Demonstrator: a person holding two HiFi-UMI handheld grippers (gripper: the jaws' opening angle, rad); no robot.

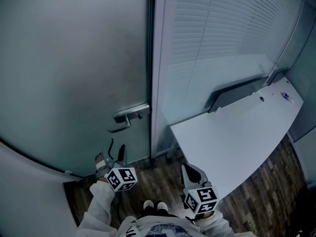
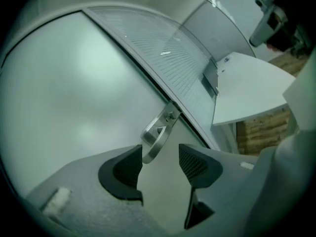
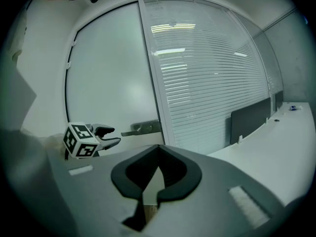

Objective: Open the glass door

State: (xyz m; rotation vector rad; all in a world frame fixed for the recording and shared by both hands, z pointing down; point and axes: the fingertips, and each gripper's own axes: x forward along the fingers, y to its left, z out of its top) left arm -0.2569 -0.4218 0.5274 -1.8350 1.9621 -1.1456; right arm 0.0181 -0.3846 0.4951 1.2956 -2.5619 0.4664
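The silver metal lever handle [image 2: 158, 132] of the frosted glass door [image 2: 74, 93] lies just ahead of the spread left gripper [image 2: 160, 152]. The right gripper [image 3: 158, 152], farther from the handle, is pressed together.

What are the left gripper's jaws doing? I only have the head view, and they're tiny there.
Observer: The left gripper view shows the left gripper open, with the handle end right at its jaw tips, not gripped.
Operator: And the right one?
Observer: Its own view shows the right gripper shut, with nothing between the pads.
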